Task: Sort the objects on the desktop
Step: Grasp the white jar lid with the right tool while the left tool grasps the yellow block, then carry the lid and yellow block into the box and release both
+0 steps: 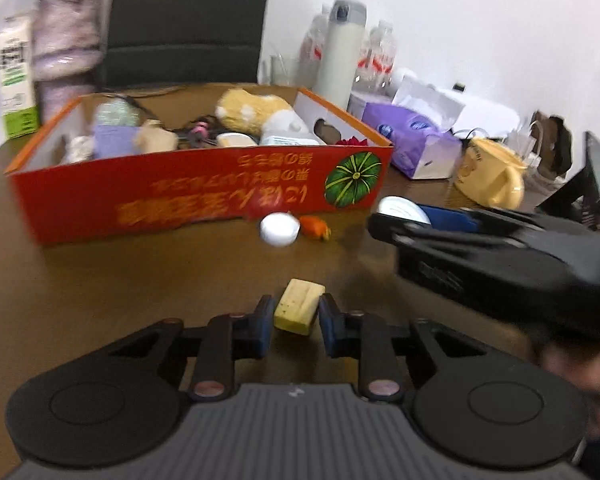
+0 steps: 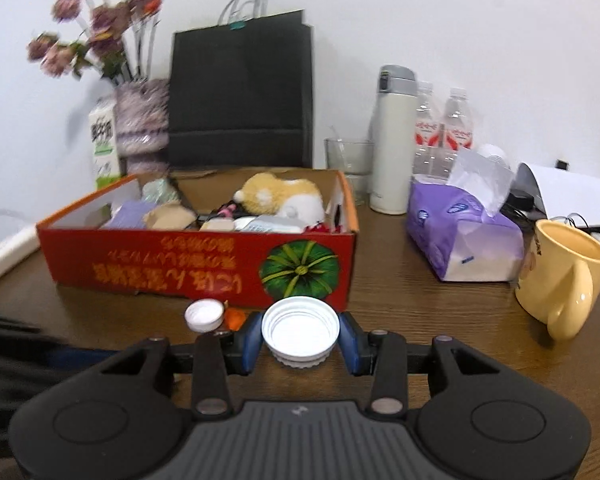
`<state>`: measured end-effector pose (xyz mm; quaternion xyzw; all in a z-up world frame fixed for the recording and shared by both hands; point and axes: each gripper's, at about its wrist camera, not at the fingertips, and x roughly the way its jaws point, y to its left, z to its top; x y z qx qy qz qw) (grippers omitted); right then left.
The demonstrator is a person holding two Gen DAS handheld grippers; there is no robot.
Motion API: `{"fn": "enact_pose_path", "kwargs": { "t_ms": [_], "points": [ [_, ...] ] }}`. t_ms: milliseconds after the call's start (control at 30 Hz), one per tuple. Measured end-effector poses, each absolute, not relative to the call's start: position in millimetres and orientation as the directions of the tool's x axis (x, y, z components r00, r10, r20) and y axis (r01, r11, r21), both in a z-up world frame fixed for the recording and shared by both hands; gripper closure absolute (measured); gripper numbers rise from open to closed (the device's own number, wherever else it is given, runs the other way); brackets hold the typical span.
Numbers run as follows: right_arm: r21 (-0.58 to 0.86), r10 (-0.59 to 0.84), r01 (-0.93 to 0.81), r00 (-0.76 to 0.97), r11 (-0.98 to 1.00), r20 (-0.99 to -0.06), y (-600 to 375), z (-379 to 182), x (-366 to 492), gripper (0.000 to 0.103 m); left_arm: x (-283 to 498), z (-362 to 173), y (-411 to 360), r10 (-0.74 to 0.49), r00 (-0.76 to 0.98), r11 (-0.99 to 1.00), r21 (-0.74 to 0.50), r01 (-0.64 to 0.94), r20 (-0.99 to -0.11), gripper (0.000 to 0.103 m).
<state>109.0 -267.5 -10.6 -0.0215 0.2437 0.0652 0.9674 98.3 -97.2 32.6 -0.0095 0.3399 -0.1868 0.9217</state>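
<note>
A yellow block [image 1: 299, 312] lies on the brown table between the blue pads of my left gripper [image 1: 296, 301], which touch both of its sides. My right gripper [image 2: 300, 320] is shut on a wide white lid [image 2: 300, 330], hollow side up, just in front of the red cardboard box [image 2: 200, 264]. The left wrist view shows that gripper [image 1: 396, 224] coming in from the right with the lid [image 1: 404, 208]. A small white cap [image 1: 279, 229] and a little orange thing [image 1: 316, 226] lie against the front wall of the box [image 1: 204, 196]. The box holds a plush toy [image 2: 280, 196] and several small items.
A purple tissue pack [image 2: 460, 240] and a yellow mug [image 2: 560, 280] stand right of the box. Behind it are a white thermos [image 2: 392, 140], two water bottles [image 2: 444, 128], a glass [image 2: 348, 156], a black paper bag [image 2: 240, 92], a vase of flowers [image 2: 144, 120] and a carton [image 2: 104, 144].
</note>
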Motion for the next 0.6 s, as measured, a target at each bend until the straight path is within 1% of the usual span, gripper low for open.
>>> {"fn": "enact_pose_path", "kwargs": {
  "t_ms": [100, 200, 267, 333, 433, 500, 600],
  "points": [
    [-0.032, 0.157, -0.198, 0.857, 0.98, -0.491, -251.2, -10.4, 98.9, 0.064, 60.5, 34.7, -66.4, -0.302, 0.716, 0.95, -0.134, 0.282, -0.629, 0.078],
    [-0.015, 0.212, -0.265, 0.806, 0.964, -0.552, -227.7, -11.9, 83.1, 0.064, 28.5, 30.7, -40.9, -0.178, 0.739, 0.979, -0.039, 0.201, -0.649, 0.078],
    [0.004, 0.258, -0.313, 0.777, 0.95, -0.575, -211.1, -12.8, 64.4, 0.064, 13.0, 29.0, -27.5, -0.126, 0.743, 0.988, -0.016, 0.154, -0.657, 0.078],
    [0.022, 0.303, -0.359, 0.75, 0.933, -0.589, -196.2, -12.6, 42.0, 0.064, -0.2, 30.1, -15.7, -0.128, 0.746, 0.989, -0.029, 0.145, -0.654, 0.078],
    [0.065, 0.337, -0.378, 0.717, 0.924, -0.61, -182.3, -12.9, 12.2, 0.064, -16.9, 31.7, -7.3, -0.134, 0.751, 0.988, -0.028, 0.152, -0.646, 0.078],
    [0.059, 0.331, -0.378, 0.713, 0.924, -0.618, -177.0, -13.7, -5.0, 0.064, -26.4, 31.9, -4.4, -0.135, 0.757, 0.987, -0.022, 0.157, -0.64, 0.078],
    [0.011, 0.302, -0.377, 0.724, 0.926, -0.62, -174.7, -13.8, -26.0, 0.064, -36.0, 28.4, -5.9, -0.141, 0.758, 0.984, -0.006, 0.178, -0.636, 0.079]
  ]
}}
